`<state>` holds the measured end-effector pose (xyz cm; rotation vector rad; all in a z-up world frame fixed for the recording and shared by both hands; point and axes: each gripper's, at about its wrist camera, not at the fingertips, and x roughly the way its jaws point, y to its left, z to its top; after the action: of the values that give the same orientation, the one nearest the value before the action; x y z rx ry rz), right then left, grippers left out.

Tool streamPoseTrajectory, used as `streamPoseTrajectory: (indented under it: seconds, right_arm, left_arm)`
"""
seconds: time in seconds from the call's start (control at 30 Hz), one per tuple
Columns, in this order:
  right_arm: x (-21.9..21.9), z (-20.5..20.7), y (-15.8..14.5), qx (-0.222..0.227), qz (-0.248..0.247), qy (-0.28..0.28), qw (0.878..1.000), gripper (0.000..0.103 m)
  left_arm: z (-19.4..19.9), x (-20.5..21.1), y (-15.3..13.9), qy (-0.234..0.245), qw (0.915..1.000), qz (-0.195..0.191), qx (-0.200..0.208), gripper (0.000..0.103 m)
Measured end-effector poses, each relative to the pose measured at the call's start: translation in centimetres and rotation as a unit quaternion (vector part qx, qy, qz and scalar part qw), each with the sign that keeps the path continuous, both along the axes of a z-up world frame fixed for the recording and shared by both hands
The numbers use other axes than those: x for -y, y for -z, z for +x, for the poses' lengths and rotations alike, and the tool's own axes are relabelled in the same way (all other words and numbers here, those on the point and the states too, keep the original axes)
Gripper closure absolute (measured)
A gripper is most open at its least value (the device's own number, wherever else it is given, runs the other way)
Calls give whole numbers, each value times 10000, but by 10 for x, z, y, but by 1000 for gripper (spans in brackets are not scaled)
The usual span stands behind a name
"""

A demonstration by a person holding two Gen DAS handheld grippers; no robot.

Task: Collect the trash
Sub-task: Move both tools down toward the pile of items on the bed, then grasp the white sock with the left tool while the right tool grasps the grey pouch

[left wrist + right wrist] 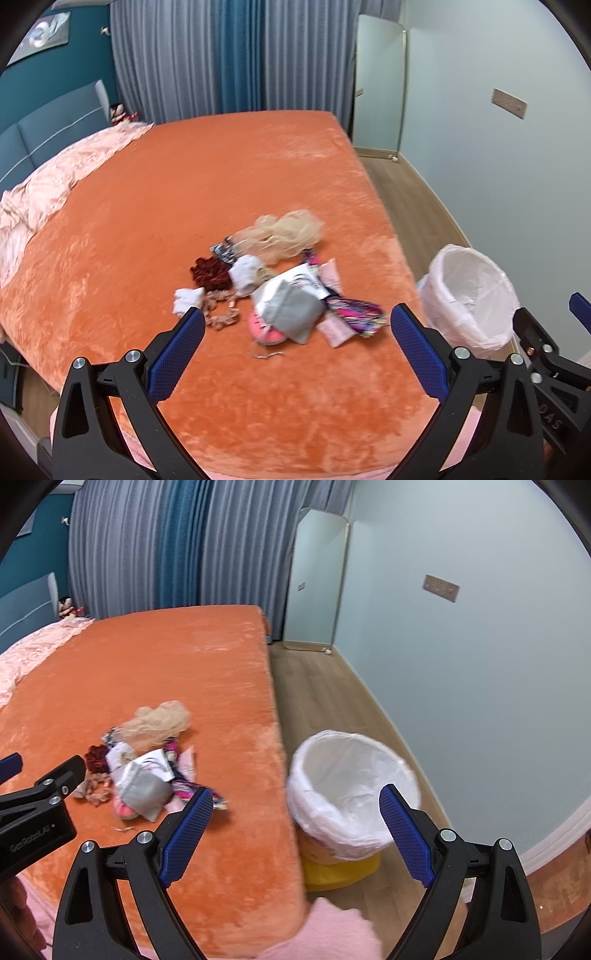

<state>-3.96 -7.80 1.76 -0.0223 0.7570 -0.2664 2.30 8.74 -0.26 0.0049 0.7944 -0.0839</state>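
Nothing looks collected yet: the trash pile (pixel 273 291) lies on the orange bed (pixel 207 192), and the lined bin (pixel 351 794) at right looks empty. The left gripper (pixel 297 325) and right gripper (pixel 297 808) hover near, jaws wide apart, holding nothing.

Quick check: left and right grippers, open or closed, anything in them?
Left gripper: open, fingers wide apart, holding nothing, above the trash pile.
Right gripper: open, holding nothing, near the lined bin.

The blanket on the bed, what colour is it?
Orange. The blanket shows best in the left wrist view, where it fills most of the picture.
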Motion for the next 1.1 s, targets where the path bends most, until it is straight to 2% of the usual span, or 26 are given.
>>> streamPoseTrajectory:
  seconds: [0.23, 0.4, 0.6, 0.97, 1.1]
  right_arm:
    - [-42, 21, 25, -157, 210, -395, 9989, 16]
    - [-59, 51, 47, -318, 374, -517, 9975, 16]
    - [-80, 93, 82, -643, 723, -706, 9928, 16]
    - [-130, 149, 137, -1151, 803, -1011, 9849, 16]
    - [-144, 164, 149, -1242, 845, -1103, 9825, 18]
  left_arm:
    - [23, -63, 31, -376, 9990, -57, -216, 7]
    - [44, -97, 55, -510, 9977, -158, -426, 7]
    - [83, -136, 99, -733, 9937, -254, -814, 7]
    - [141, -165, 161, -890, 9859, -350, -1372, 9]
    - [154, -167, 178, -831, 9834, -477, -1538, 17]
